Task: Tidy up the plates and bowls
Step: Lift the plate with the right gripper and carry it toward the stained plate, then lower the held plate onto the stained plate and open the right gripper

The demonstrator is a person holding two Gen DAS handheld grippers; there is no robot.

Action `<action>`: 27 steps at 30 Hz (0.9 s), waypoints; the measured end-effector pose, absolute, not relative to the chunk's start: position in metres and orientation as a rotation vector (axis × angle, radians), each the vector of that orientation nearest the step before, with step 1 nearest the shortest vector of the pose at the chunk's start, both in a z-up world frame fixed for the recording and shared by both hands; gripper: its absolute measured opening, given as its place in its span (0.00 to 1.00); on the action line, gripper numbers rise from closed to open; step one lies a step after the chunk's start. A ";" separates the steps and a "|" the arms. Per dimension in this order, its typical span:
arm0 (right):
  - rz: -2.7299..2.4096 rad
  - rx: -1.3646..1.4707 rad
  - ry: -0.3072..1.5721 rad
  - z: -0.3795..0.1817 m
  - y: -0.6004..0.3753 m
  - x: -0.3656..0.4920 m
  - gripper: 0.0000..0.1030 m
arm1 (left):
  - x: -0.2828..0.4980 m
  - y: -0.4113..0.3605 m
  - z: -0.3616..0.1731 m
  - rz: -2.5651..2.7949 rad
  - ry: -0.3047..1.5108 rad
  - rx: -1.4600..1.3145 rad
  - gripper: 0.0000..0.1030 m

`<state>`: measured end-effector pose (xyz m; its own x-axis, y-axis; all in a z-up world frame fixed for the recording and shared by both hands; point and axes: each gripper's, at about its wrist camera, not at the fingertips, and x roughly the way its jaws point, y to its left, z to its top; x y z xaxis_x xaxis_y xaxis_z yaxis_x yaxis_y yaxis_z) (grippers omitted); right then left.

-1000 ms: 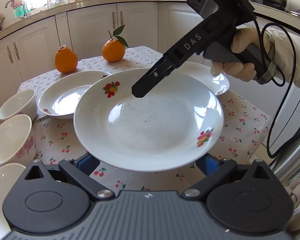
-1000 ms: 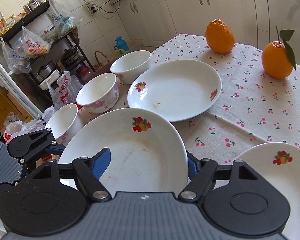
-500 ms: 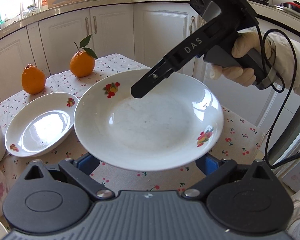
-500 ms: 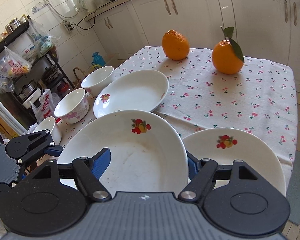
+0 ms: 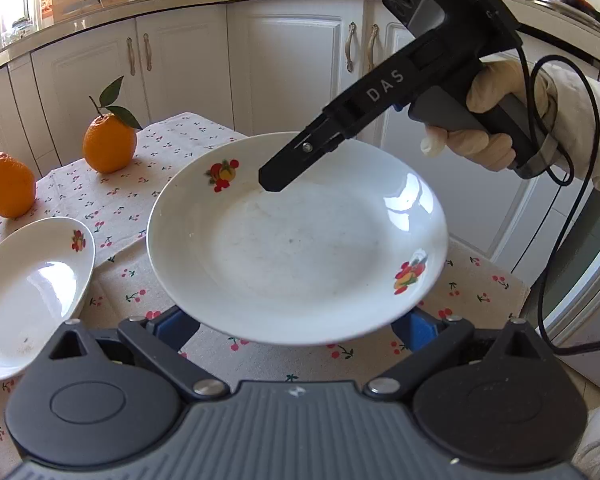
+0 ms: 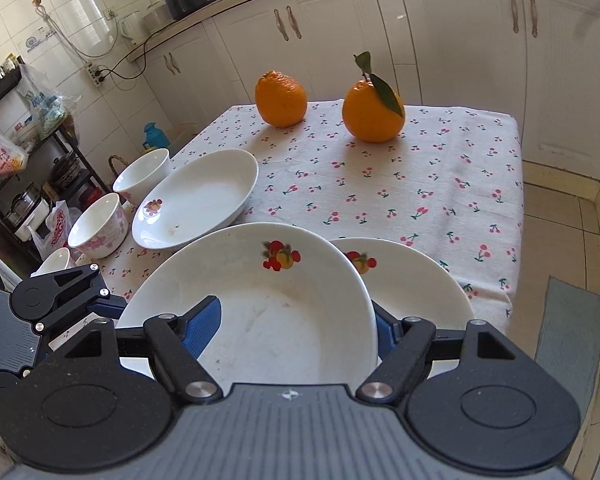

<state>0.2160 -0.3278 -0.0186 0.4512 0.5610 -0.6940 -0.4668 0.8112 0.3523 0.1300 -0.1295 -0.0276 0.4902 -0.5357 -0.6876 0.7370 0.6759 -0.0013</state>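
1. One round plate (image 5: 300,248) is the thing I am carrying. It is clear of the bench (image 6: 420,184), above its near corner. Its hollow faces up and it lies close to level. Being round, it has no long axis. Its two fruit decals sit on opposite rims, one at the far left and one at the near right in the left wrist view.
2. The right hand-held gripper (image 5: 272,184) is clamped on the plate's far rim and reaches down from a gloved hand (image 5: 496,120). One finger lies on the upper face. The other is hidden beneath.
3. The left hand-held gripper (image 5: 296,326) has its blue pads wide apart, both below the plate's near rim. I cannot tell whether they touch it.
4. The plate's well shows only faint smears.
5. A second plate (image 6: 416,292) with the same decal rests on the bench. In the right wrist view the carried plate partly covers it.
6. An oval dish (image 6: 196,200) stands on the bench to the left. Its long axis runs from near left to far right, and it has a few small specks in its hollow.
7. Three bowls stand upright in a row along the bench's left edge: far (image 6: 142,174), middle (image 6: 98,226) and near (image 6: 56,260). I see nothing in the two whose insides show. The near one is mostly hidden.
8. Two oranges lie at the far end of the bench, one bare (image 6: 281,98) and one with a leaf (image 6: 372,110), well apart from the crockery.
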 end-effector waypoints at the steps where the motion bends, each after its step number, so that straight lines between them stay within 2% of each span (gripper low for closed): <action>1: 0.632 0.117 0.903 -0.020 -0.330 0.217 0.79 | 0.132 -0.131 -0.028 -0.792 0.715 0.316 0.97; 27: 0.551 0.178 0.928 -0.038 -0.361 0.227 0.79 | 0.157 -0.147 -0.034 -0.827 0.732 0.327 0.97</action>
